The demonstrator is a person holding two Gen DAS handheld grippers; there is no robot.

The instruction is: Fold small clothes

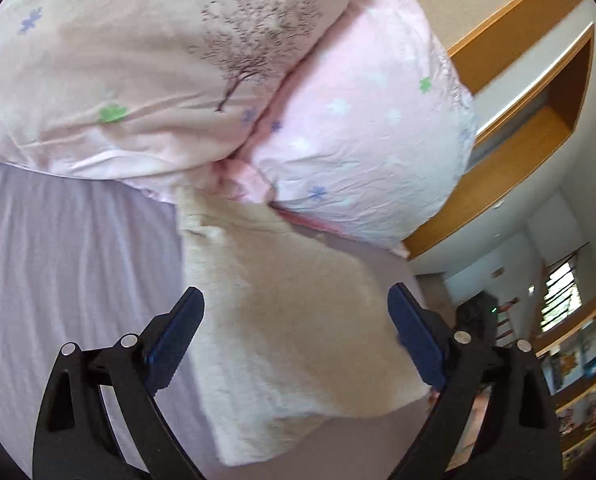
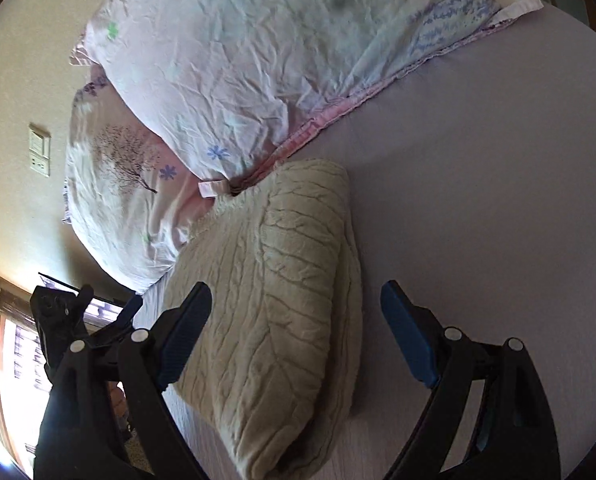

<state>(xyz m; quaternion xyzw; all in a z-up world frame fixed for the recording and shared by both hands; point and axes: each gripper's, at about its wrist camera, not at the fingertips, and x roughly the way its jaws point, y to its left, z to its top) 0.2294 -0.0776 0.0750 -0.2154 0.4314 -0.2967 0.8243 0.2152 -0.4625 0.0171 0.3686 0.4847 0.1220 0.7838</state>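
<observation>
Both tools (image 1: pixel 296 312) (image 2: pixel 296 306) gape empty over cream garment (image 2: pixel 282 300) on lilac bedsheet (image 2: pixel 478 200) beside pillows (image 1: pixel 358 128).

Pillows (image 2: pixel 226 60) crowding garment's (image 2: pixel 274 300) far end

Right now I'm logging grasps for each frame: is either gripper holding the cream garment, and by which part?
Nothing is held. The left gripper and right gripper are both open above the folded cream garment, which lies on the bed sheet.
</observation>
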